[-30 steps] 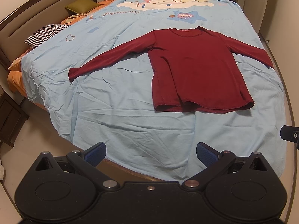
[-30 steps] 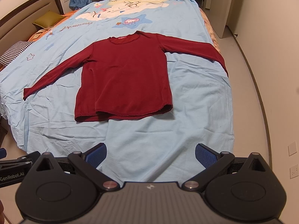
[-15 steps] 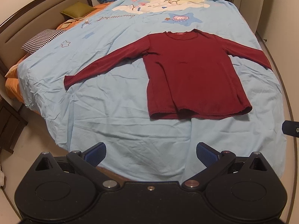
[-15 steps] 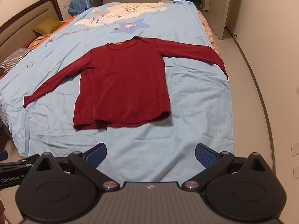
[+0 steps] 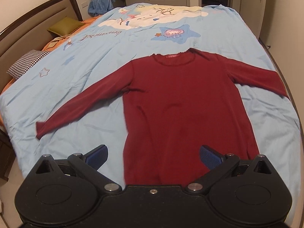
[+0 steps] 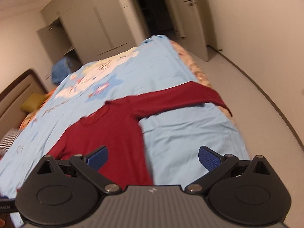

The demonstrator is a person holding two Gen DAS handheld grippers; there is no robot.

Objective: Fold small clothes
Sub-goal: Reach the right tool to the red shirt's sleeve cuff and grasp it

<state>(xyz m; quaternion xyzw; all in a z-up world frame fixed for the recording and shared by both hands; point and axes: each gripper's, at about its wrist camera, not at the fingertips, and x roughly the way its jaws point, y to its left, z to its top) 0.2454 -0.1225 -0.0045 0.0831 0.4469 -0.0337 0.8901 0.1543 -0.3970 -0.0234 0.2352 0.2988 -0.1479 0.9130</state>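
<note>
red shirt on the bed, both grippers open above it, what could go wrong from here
The right sleeve reaches the bed's edge, its cuff hanging over the side; a loose grab might drag it off. The red shirt lies on a wrinkled blue duvet, so either open gripper, left gripper or right gripper, could pinch bedding along with fabric. The right wrist view is blurred and tilted, so aim may be poor.

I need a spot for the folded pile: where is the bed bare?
Bare light-blue quilt lies below the dark-red long-sleeved top's left sleeve, and between the right sleeve and the bed's near edge. The headboard side is crowded: checked pillow, olive cushion.
</note>
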